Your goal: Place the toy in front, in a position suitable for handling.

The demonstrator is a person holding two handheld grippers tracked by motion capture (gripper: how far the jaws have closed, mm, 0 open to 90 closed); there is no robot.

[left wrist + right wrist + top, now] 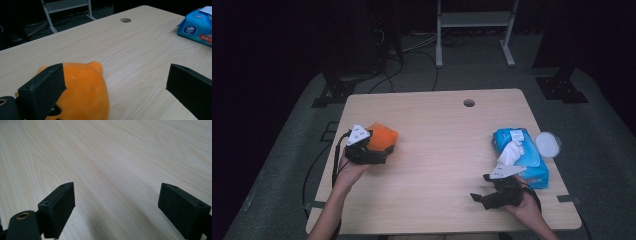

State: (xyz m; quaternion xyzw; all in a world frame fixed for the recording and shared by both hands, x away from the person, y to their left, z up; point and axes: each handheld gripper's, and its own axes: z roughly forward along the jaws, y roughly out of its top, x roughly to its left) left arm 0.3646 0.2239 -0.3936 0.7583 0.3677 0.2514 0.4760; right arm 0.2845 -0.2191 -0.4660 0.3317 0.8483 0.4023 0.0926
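Orange plush toy (82, 92) sat half inside our open left tool (112, 87); we needed to shift left before closing.

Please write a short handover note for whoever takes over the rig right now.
Left gripper: open, jaws wide, the orange plush toy against its left jaw, not gripped.
Right gripper: open, over bare table, holding nothing.
Toy sits at the table's left; the blue tissue pack, one tissue sticking up, sits at the right beside the right gripper, a white lid next to it.
Done: nothing grasped yet.
Left: probably close on the toy, or pull a tissue.
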